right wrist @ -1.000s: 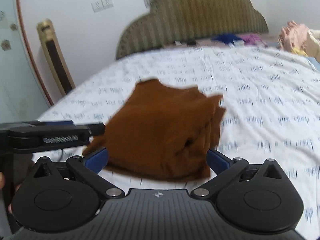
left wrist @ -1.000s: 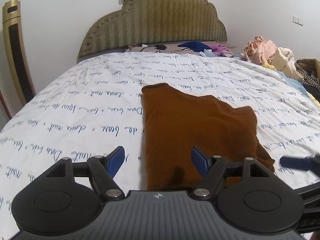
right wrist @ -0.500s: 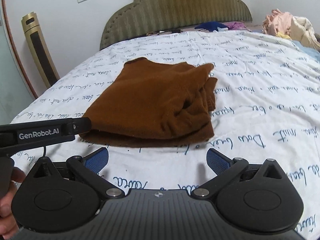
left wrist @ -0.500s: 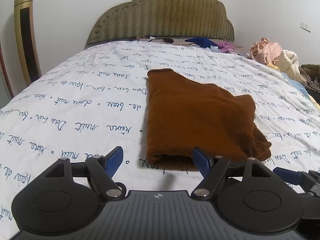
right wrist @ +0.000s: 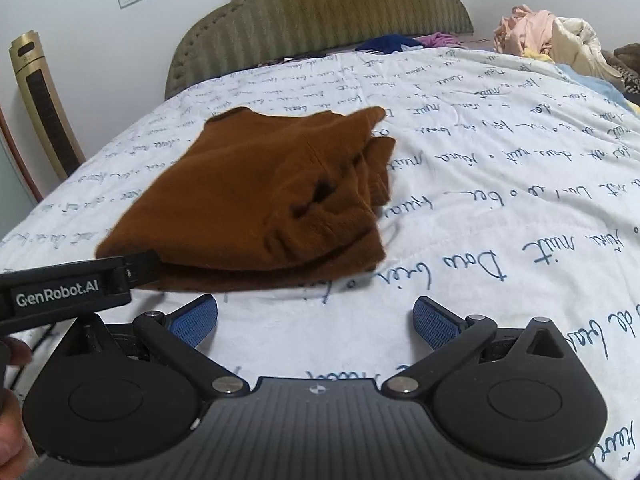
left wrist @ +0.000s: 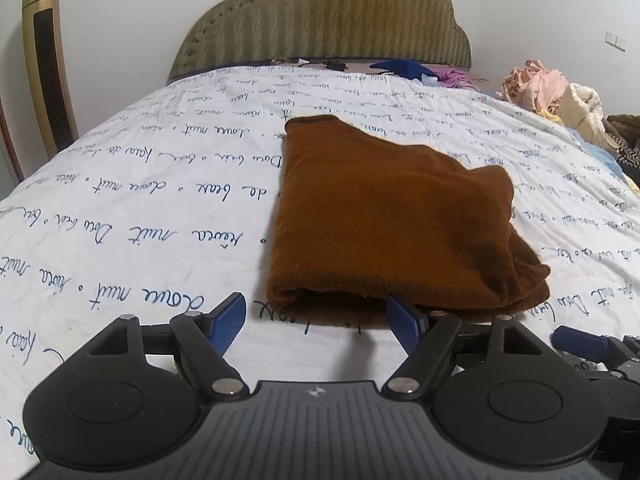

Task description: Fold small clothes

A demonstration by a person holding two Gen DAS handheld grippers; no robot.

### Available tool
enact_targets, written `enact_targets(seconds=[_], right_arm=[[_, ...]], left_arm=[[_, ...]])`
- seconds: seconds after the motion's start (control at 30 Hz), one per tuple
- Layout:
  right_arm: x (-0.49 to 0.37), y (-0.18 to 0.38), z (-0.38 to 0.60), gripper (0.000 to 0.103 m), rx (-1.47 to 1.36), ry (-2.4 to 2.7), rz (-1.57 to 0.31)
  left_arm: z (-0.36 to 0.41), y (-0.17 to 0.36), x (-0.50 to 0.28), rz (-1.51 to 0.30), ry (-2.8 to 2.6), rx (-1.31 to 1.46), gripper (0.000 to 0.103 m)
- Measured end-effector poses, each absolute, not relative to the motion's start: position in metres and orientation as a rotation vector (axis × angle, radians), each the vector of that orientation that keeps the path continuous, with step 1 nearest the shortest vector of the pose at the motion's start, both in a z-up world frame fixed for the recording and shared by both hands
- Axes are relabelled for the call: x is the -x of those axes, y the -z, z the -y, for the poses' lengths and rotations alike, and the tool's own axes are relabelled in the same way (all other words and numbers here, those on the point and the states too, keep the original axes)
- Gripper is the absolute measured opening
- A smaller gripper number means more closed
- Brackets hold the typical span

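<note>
We see a folded brown garment point(left wrist: 384, 220) lying flat on a bed covered by a white sheet point(left wrist: 140, 200) printed with blue handwriting. The garment sits around the middle of the bed, a little toward the foot edge nearest us, with its thick folded side facing that edge and looser layered edges on its right side.

Our left gripper point(left wrist: 316, 316) hovers just above the sheet at the garment's near edge. Its blue-padded fingers point(left wrist: 228, 316) are spread wide and hold nothing; the right-hand pad sits right at the cloth's near edge, though we cannot tell whether it touches.

Our right gripper point(right wrist: 316, 320) is also spread wide and empty, a short way back from the garment over bare sheet.

At the head of the bed stands an olive padded headboard point(left wrist: 320, 16). A heap of pale clothes point(left wrist: 552, 92) lies along the bed's right edge, and a gold tower fan point(left wrist: 46, 60) stands beside the left edge.
</note>
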State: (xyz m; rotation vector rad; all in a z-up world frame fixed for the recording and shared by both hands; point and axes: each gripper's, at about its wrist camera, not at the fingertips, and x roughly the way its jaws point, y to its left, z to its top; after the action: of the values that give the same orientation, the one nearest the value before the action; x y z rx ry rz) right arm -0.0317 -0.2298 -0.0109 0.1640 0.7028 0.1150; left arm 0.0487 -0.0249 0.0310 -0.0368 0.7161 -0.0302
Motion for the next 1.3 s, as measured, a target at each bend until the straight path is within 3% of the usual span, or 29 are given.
enact_targets(seconds=[1.3], right_arm=[[0.021,0.024,0.241,0.103,-0.133,-0.081,-0.680]], left_arm=[[0.025,-0.006,-0.049,-0.732,-0.010,0.003,0.083]])
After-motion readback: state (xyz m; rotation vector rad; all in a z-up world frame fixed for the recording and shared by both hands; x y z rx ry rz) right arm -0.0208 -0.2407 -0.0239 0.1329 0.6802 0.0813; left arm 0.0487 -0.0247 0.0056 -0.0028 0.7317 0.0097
